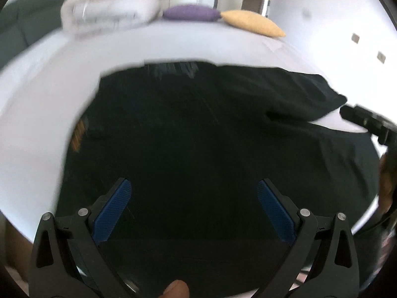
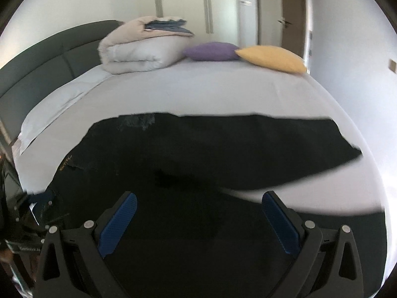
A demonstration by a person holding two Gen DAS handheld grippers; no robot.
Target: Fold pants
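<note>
Black pants (image 1: 198,129) lie spread on a white bed (image 1: 44,104), waistband to the left with a small orange label, legs running off to the right. My left gripper (image 1: 194,186) hovers open above the seat of the pants, blue pads wide apart, nothing between them. In the right wrist view the same pants (image 2: 198,154) stretch across the bed (image 2: 198,92), one leg pointing right. My right gripper (image 2: 198,200) is open over the nearer leg and holds nothing. The right gripper's black body (image 1: 367,121) shows at the right edge of the left wrist view.
A folded white duvet (image 2: 141,49) with blue cloth on top sits at the far end of the bed, beside a purple pillow (image 2: 211,51) and a yellow pillow (image 2: 271,58). A dark headboard (image 2: 49,64) runs along the left. Wardrobe doors and a room door stand behind.
</note>
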